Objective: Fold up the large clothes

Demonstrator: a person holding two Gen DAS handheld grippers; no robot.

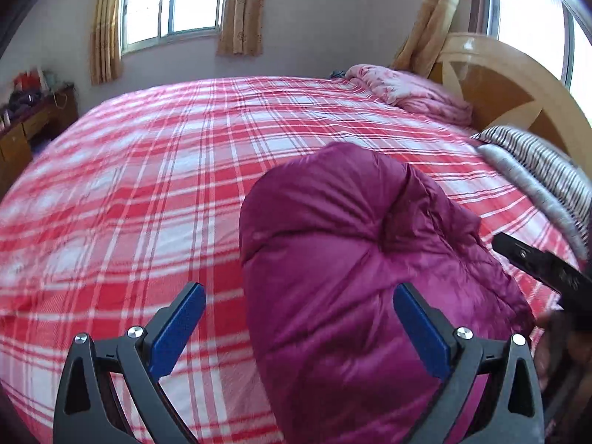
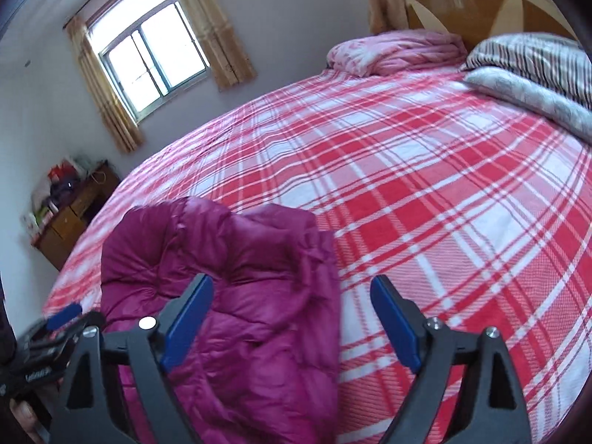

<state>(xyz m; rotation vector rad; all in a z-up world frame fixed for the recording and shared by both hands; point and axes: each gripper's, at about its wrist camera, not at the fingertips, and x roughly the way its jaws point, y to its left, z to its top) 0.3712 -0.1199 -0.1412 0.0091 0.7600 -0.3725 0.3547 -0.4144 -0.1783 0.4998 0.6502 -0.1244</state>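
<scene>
A magenta quilted puffer jacket [image 1: 351, 259] lies bunched in a folded heap on the red and white plaid bed [image 1: 148, 170]. My left gripper [image 1: 299, 292] is open above the heap's left edge and holds nothing. In the right wrist view the jacket [image 2: 236, 281] lies at the lower left. My right gripper [image 2: 292, 285] is open above the jacket's right edge and holds nothing. The other gripper's black body shows at the right edge of the left wrist view [image 1: 547, 270] and at the lower left of the right wrist view [image 2: 55, 336].
A pink folded quilt [image 1: 407, 92] and a grey striped quilt [image 1: 544, 170] lie by the wooden headboard [image 1: 514, 85]. A cluttered wooden desk [image 1: 26, 125] stands at the far left under a curtained window [image 1: 174, 0].
</scene>
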